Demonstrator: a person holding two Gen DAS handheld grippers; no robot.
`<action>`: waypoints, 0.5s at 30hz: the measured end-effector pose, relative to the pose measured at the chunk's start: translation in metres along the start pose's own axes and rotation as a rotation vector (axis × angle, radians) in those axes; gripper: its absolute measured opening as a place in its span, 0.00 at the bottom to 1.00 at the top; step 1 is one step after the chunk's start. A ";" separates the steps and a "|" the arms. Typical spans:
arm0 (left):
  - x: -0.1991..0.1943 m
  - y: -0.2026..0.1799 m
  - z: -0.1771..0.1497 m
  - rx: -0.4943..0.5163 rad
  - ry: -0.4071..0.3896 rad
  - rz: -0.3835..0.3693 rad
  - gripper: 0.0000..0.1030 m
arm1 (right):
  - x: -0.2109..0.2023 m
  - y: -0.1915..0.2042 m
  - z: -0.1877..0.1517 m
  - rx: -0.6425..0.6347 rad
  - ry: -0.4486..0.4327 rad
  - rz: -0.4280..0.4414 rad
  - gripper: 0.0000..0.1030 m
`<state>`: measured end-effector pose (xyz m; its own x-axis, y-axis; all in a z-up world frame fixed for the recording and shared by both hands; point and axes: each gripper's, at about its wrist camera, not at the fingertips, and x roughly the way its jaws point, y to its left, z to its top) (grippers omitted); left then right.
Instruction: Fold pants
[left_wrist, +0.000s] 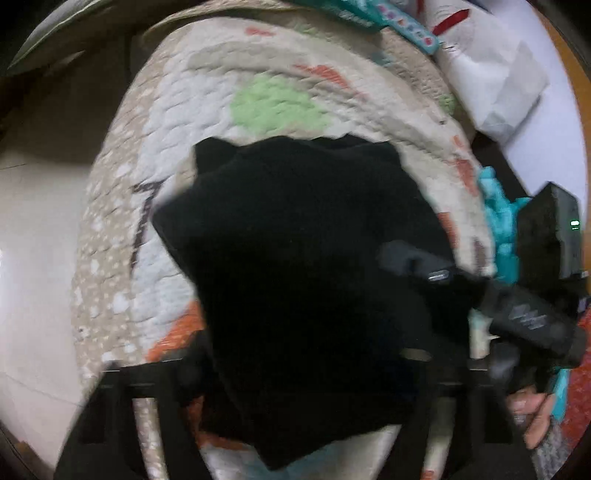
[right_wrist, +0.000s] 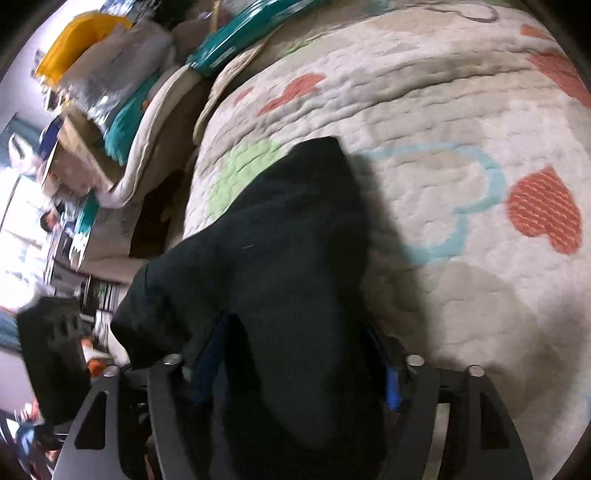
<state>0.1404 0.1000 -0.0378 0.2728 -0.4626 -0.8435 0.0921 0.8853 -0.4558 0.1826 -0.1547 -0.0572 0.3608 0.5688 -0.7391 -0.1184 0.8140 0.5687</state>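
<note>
The black pants (left_wrist: 295, 266) hang bunched over a quilted bedspread (left_wrist: 177, 147) with hearts and a green patch. My left gripper (left_wrist: 303, 373) is shut on the pants; the cloth drapes over and hides its fingers. In the right wrist view the pants (right_wrist: 288, 266) fill the middle, lifted above the quilt (right_wrist: 461, 129). My right gripper (right_wrist: 295, 376) is shut on the pants, blue pads (right_wrist: 391, 387) showing beside the cloth. The right gripper's body (left_wrist: 524, 314) and the hand holding it show at the right in the left wrist view.
White bags and paper (left_wrist: 495, 74) lie beyond the bed's far right corner. In the right wrist view, a yellow bin (right_wrist: 81, 40), boxes and teal items (right_wrist: 236, 40) are piled beside the bed at the left. Bare floor (left_wrist: 33, 240) lies left of the bed.
</note>
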 end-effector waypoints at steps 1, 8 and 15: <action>-0.004 0.000 0.003 -0.003 -0.007 -0.011 0.41 | -0.005 0.005 0.001 -0.030 -0.003 0.002 0.51; -0.009 0.008 0.041 -0.089 -0.035 -0.090 0.39 | -0.032 0.018 0.039 -0.074 -0.081 0.031 0.35; 0.020 0.015 0.090 -0.154 -0.024 -0.060 0.49 | -0.017 0.010 0.080 -0.066 -0.123 -0.090 0.37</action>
<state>0.2335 0.1084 -0.0363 0.2940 -0.5117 -0.8073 -0.0381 0.8377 -0.5448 0.2495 -0.1659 -0.0095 0.4830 0.4780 -0.7337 -0.1398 0.8692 0.4742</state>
